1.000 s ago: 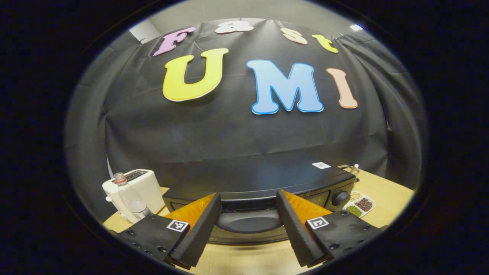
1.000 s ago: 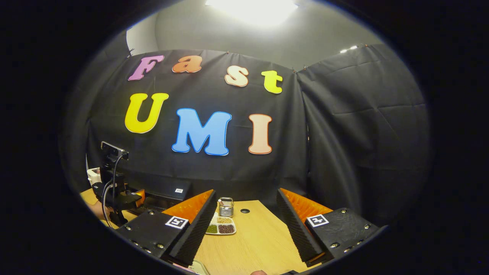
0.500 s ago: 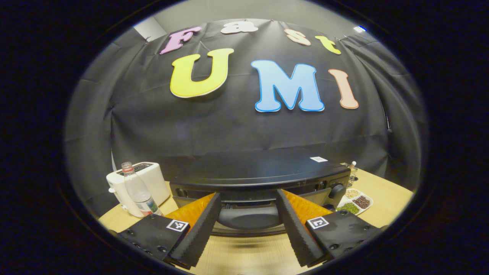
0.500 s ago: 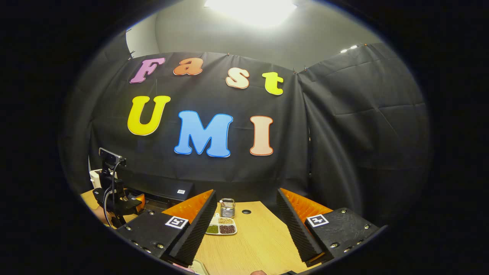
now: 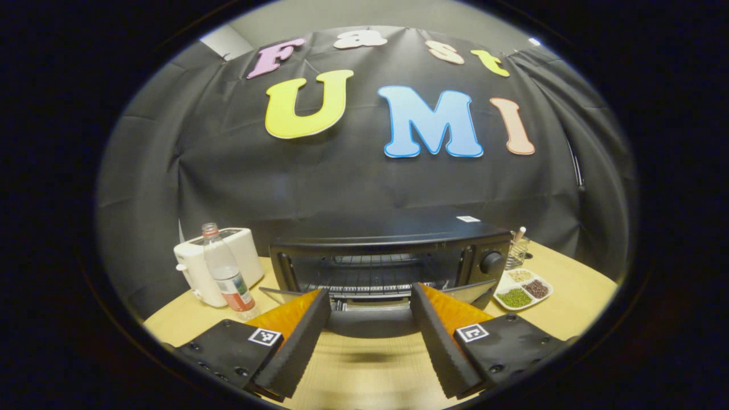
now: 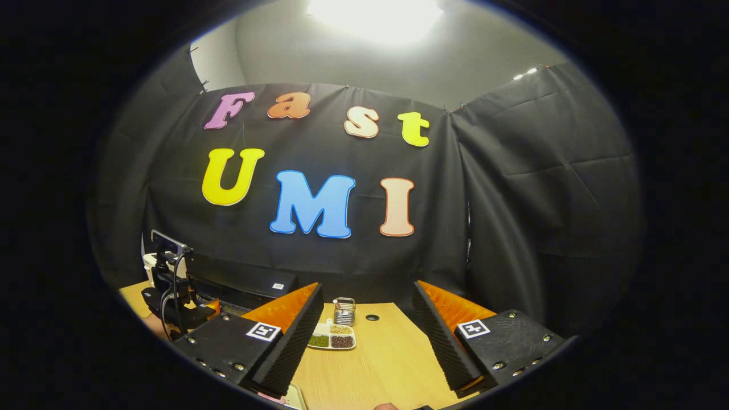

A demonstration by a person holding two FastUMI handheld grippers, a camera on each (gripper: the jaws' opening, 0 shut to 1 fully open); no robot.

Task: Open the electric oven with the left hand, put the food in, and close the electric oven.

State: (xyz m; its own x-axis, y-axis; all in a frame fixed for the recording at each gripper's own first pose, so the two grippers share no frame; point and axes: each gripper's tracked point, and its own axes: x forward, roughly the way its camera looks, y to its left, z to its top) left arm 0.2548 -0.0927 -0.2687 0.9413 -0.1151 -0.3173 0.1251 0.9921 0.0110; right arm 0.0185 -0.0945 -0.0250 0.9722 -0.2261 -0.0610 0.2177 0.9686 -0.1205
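In the left gripper view, the electric oven [image 5: 393, 259] is seen standing on the wooden bench [image 5: 569, 299] against the black cloth wall. Its door [image 5: 370, 307] is swung down and forward, so that the wire rack [image 5: 370, 279] inside is exposed. The door handle [image 5: 369, 322] is seen between the two fingers of the left hand-held gripper [image 5: 369, 341], whose fingers are spread well apart; whether either finger touches the handle cannot be told. A control knob [image 5: 491, 262] is seen on the right of the oven's front.

To the left of the oven a white toaster [image 5: 216, 273] is placed, with a clear plastic bottle [image 5: 225, 276] just in front of it. To the right of the oven a divided dish of beans [image 5: 523, 288] is set on the bench, and a small wire holder [image 5: 515, 250] is seen behind it.

In the right gripper view, the right hand-held gripper [image 6: 367, 347] is held wide open above the bench with nothing between its fingers. The divided dish and the wire holder are seen beyond them, and the left hand-held gripper is seen far off to the left, in front of the oven. The food to be put in cannot be made out with certainty.
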